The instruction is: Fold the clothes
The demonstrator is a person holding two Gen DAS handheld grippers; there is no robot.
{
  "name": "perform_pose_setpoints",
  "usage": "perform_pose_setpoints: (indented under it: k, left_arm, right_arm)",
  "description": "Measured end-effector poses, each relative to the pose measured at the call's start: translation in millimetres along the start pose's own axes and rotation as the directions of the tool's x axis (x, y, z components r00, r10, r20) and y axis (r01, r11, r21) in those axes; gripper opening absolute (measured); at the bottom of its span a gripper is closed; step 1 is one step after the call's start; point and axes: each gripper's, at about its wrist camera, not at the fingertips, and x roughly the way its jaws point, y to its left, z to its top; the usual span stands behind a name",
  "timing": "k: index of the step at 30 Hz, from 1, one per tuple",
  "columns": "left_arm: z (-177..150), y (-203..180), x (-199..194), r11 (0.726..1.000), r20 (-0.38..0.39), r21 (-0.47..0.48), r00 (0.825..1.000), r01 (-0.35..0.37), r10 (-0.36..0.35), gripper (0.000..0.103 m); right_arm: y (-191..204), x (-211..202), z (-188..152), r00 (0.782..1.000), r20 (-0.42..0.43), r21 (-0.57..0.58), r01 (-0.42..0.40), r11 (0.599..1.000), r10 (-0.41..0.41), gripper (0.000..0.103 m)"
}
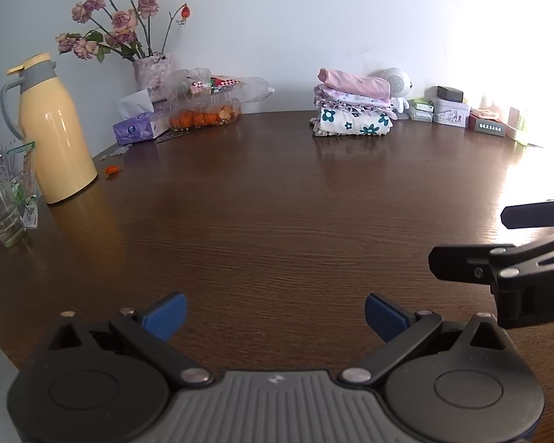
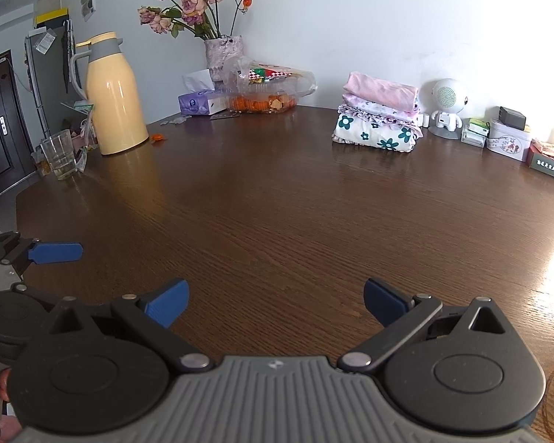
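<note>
While both tools hang low over the near edge of the dark brown wood-grain table point(image 1: 277, 199), the left gripper point(image 1: 275, 315) has its blue-padded fingers spread wide with nothing between them, and the right gripper point(image 2: 276, 301) is spread the same way, equally bare. In the left wrist view the right gripper shows at the right edge as two separated black fingers point(image 1: 461, 267). The stack of folded clothes point(image 1: 352, 105), a plain pink piece on top, a small-flowered frilled one beneath and a white cloth with teal flowers at the bottom, sits at the far side of the table close to the white wall, well apart from both grippers. Left of it stand a tall yellow thermos jug with a grey handle point(image 1: 53, 133), a vase of dried pink roses point(image 1: 153, 70), a purple tissue box point(image 1: 138, 129) and a clear plastic box of orange fruit point(image 1: 203, 114); a white round-headed robot figure point(image 2: 447, 105) stands just right of the stack.
</note>
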Motion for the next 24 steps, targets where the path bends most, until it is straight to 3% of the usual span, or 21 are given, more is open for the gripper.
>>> perform_pose_setpoints:
  k: [24]
  left_arm:
    - [-0.6,0.9,-1.3,1.000,0.000,-0.002,1.000,0.000,0.000,0.103]
  right_arm:
    - [0.3,2.8,-1.0,1.000,-0.003,-0.002,-0.003,1.000,0.003,0.103]
